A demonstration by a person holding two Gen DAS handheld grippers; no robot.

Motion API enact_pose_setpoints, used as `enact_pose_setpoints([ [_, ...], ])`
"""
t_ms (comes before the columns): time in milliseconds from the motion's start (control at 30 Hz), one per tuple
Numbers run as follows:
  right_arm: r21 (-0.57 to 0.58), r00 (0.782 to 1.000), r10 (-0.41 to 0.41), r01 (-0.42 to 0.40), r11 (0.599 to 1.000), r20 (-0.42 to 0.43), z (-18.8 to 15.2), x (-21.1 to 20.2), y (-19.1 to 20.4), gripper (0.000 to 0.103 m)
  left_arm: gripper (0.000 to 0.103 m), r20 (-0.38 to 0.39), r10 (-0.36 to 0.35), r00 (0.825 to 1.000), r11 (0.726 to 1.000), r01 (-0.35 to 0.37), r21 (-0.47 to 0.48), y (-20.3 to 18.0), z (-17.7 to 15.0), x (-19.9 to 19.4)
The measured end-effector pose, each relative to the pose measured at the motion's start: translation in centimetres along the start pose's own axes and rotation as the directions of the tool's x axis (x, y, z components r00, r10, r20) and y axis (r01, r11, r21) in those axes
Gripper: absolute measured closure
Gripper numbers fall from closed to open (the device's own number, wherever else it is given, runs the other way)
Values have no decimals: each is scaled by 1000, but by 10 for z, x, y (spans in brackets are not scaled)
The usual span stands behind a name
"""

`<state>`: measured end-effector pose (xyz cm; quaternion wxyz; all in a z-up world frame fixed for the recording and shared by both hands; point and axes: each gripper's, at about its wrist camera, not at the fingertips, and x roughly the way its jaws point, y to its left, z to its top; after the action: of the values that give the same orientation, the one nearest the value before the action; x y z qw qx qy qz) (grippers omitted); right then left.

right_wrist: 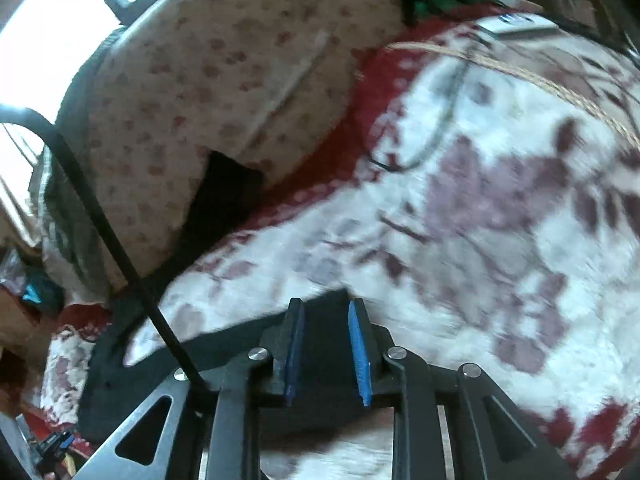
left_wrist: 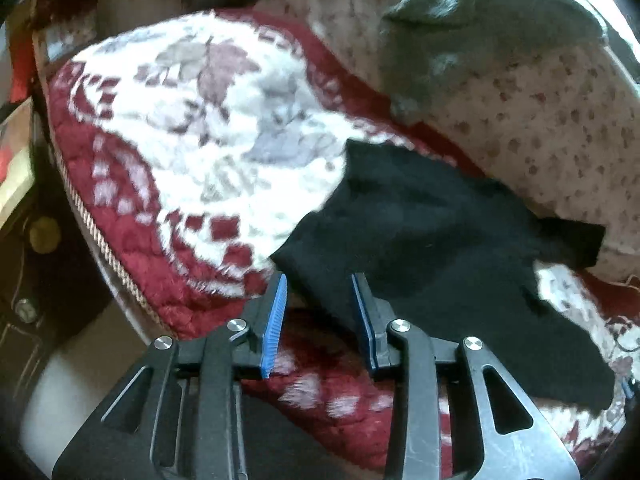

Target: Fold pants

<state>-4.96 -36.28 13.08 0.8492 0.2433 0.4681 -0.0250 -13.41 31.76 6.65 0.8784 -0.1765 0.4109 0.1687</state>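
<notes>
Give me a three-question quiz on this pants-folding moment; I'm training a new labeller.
1. True or false: the left gripper is clamped shut on the black pants.
2. What do the pants lie on? A) bare wooden table B) red and white floral blanket C) tiled floor
3. What colour are the pads of the right gripper?

Key: 1 false, its jaws stand apart; 2 B; 3 blue.
</notes>
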Motion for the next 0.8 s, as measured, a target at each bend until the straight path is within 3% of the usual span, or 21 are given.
enact_pose_setpoints([
  [267, -92, 977, 182, -193, 977, -110, 0, 47, 68, 80, 72, -21, -104, 994, 991, 106, 86, -49, 11, -1],
  [533, -156, 967, 182, -210, 965, -177, 20, 98, 108, 71, 71, -91, -210, 973, 957, 224, 182, -116, 16, 24],
  [633, -182, 970, 175, -206, 962, -168, 39, 115, 114, 66, 64, -130, -252, 959, 938, 275, 213, -139, 21, 39],
  [800, -263, 981, 127, -162, 951, -147, 81, 151, 130, 63, 63, -171, -263, 950, 917, 301, 263, -169, 34, 62],
])
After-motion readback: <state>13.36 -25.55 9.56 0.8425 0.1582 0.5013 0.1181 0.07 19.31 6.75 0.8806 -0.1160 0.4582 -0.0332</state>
